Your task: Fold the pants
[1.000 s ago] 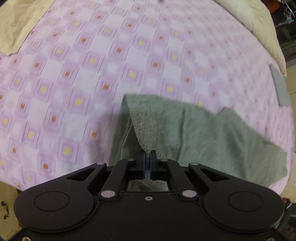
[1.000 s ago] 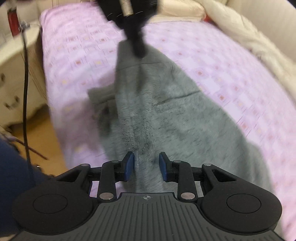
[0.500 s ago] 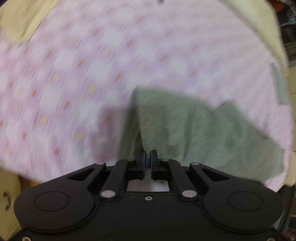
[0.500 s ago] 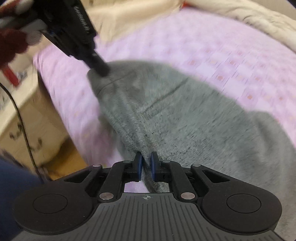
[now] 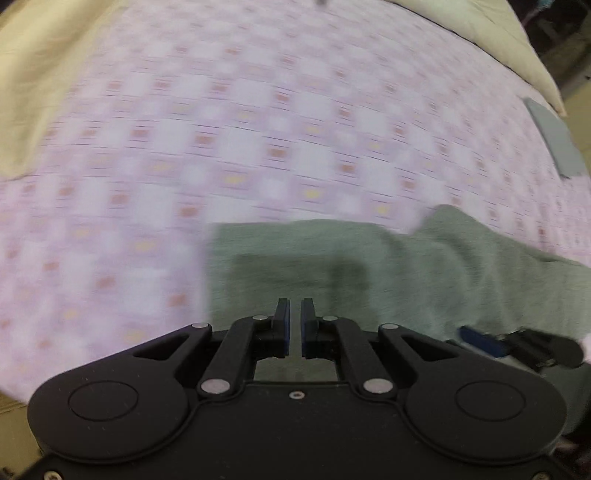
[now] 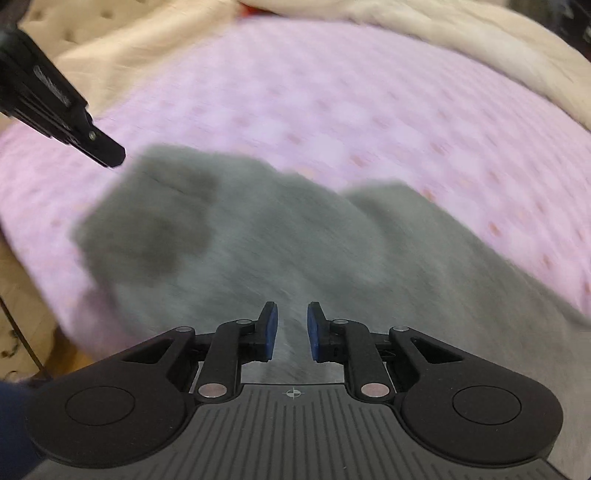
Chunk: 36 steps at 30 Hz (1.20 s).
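Grey pants (image 5: 369, 266) lie spread flat near the front edge of a bed with a pink checked sheet (image 5: 258, 129). My left gripper (image 5: 295, 314) hovers over their left end, its pads drawn together to a thin slit with no cloth between them. From the right wrist view the pants (image 6: 295, 251) fill the foreground, and the left gripper (image 6: 107, 151) points at their far left corner. My right gripper (image 6: 290, 317) hangs just above the cloth; its jaws are opening and nothing is pinched between them. Its blue pad (image 5: 480, 338) shows low on the right in the left wrist view.
A beige blanket (image 5: 29, 74) covers the sheet's far left corner and a cream duvet (image 5: 498, 33) runs along the far right side. A flat grey piece (image 5: 554, 144) lies by the right edge. The bed's edge drops to a wooden floor (image 6: 22, 332) on the left.
The left gripper held a raised edge of the pants; now that edge lies flat and free. The right gripper's pads closed on the cloth, then parted. Both views swung across the bed.
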### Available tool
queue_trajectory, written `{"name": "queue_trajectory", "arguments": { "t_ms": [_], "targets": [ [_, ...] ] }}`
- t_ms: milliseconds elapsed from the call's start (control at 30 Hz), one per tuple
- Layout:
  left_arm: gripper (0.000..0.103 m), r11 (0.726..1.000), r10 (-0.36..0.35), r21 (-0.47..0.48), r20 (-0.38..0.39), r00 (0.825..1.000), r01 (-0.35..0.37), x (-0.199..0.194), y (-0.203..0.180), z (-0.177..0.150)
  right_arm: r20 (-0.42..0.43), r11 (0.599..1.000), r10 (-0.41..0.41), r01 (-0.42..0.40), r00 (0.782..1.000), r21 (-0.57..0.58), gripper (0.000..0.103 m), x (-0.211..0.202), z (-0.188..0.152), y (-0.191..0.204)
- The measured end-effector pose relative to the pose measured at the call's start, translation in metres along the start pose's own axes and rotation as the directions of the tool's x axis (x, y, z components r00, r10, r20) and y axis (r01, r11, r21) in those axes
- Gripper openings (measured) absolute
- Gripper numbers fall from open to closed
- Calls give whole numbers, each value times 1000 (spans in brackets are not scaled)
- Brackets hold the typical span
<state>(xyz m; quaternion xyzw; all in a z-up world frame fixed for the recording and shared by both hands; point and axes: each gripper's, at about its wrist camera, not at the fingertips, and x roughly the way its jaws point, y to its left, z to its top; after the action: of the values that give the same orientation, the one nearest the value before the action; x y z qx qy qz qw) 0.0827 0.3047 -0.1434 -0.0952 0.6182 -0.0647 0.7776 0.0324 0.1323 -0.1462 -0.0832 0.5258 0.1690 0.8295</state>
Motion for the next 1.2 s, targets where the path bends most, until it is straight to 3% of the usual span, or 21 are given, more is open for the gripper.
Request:
{"name": "queue_trajectory", "arguments": {
  "t_ms": [133,267,433,500,567,700,767,833,967,1200],
  "targets": [
    [12,999,22,47,-59,998,-19,39,-24,-6,-190,999,25,-32,982,-34,17,24,-21,2],
    [13,997,79,38,-153,985,-74,68,-19,-29,-195,993,35,-56,980,-103,17,8,-22,1],
    [13,993,46,-97,-149,988,-61,74,2,-42,52,999,3,-1,999,-39,17,-30,18,-36],
    [13,993,59,-95,-155,986,-74,75,1,-41,154,999,-13,20,988,-43,17,-32,38,-53],
    [13,993,103,-38,-146,984,-110,76,-9,-42,180,996,7,10,984,-93,17,-23,55,-70],
    [9,974,215,92,-65,974,-209,78,-37,-57,86,987,50,-36,995,-158,19,18,92,-89],
    [7,959,260,119,-13,965,-257,79,-49,-67,48,986,63,-55,997,-155,30,36,102,-98],
    [6,948,293,121,28,956,-294,80,-57,-75,24,985,91,-86,996,-147,33,45,101,-105],
    [6,950,306,50,37,951,-308,80,-60,-80,-57,973,178,-184,982,-141,32,51,99,-110],
    [5,960,273,-71,7,962,-272,76,-37,-78,-145,917,295,-323,944,-234,33,15,61,-88]
  ]
}}
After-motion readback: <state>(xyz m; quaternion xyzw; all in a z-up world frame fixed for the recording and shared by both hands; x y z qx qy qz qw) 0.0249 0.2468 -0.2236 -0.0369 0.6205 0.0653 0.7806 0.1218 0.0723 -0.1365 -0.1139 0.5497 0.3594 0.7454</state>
